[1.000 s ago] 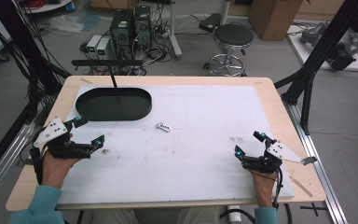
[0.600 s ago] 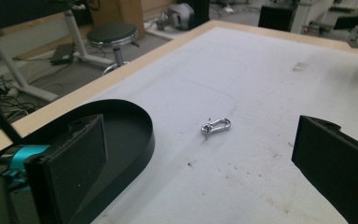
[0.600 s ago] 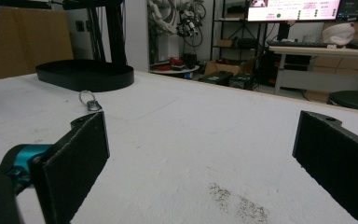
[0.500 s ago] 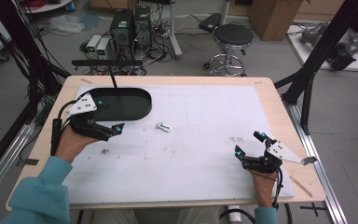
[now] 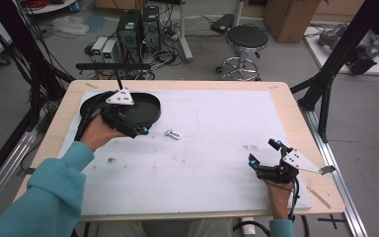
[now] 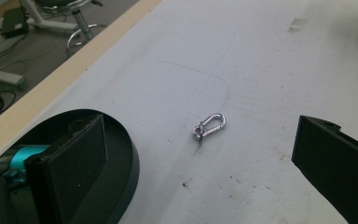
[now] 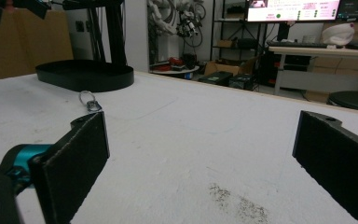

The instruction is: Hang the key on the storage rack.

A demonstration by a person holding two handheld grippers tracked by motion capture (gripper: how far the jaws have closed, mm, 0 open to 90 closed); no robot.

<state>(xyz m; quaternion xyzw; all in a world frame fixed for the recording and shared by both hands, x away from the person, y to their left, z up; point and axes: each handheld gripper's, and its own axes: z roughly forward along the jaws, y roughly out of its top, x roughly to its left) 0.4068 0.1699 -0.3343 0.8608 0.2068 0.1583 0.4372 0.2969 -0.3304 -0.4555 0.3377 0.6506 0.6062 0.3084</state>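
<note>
Tongs on my left (image 5: 137, 129), wide open, have swung over the tray (image 5: 150, 114) toward the carabiner (image 5: 172, 134); grasping comes next.

Silver carabiner (image 6: 209, 126), black tray (image 5: 145, 109), white speckled mat (image 5: 217, 143)

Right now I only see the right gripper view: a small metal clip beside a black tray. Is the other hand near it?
Observer: Yes. From above, the left gripper hangs just left of the clip, without touching it.
Operator: Is it open?
Observer: Open. The left gripper view shows the clip lying ahead, between wide-apart jaws, with one jaw over the tray.
Operator: And where is mine?
Observer: The right gripper sits near the front right corner of the table, far from the clip.
</note>
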